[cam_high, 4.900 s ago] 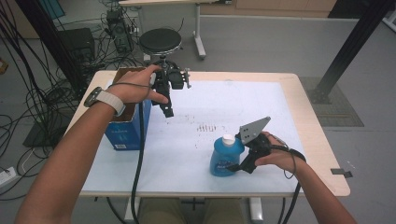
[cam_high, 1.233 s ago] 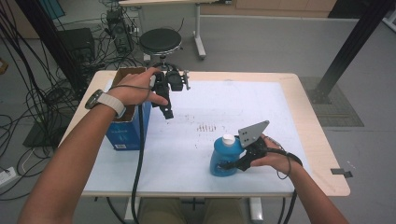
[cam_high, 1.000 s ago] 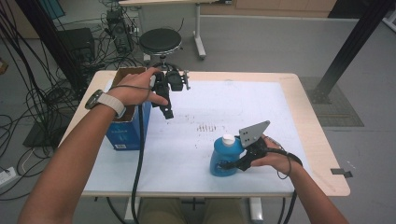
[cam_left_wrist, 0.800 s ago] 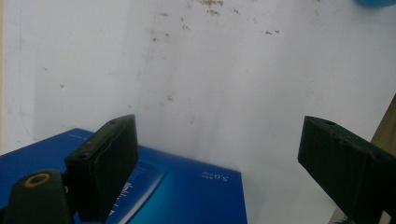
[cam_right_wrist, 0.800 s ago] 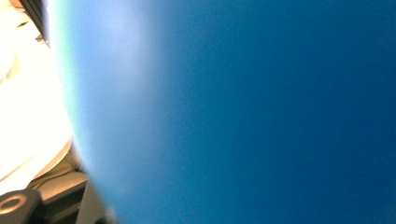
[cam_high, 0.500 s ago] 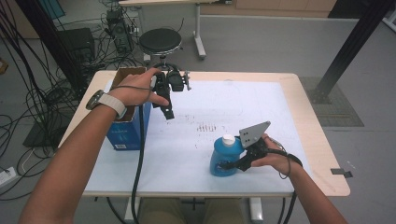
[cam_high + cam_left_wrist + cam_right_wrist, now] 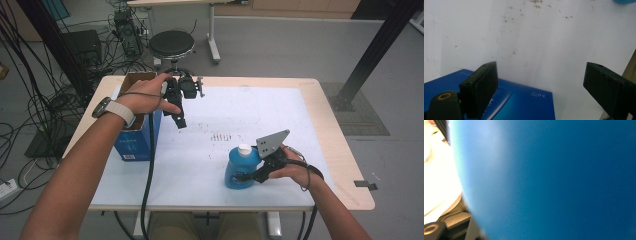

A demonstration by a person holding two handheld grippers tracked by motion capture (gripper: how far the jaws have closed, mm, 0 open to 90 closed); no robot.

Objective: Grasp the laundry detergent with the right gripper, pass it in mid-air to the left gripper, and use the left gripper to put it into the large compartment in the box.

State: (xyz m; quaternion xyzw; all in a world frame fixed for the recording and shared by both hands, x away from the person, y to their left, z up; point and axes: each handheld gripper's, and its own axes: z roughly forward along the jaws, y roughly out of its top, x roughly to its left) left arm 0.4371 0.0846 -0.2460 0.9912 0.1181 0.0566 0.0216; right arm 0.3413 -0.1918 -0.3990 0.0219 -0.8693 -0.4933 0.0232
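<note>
The bottle stands on the table, well right of the box.

The high view looks forward and down over the whole table from above the person's side. The left gripper view looks down from above the box across the white top, which the high view shares. The right gripper view sits tight against the bottle, blurred blue
</note>
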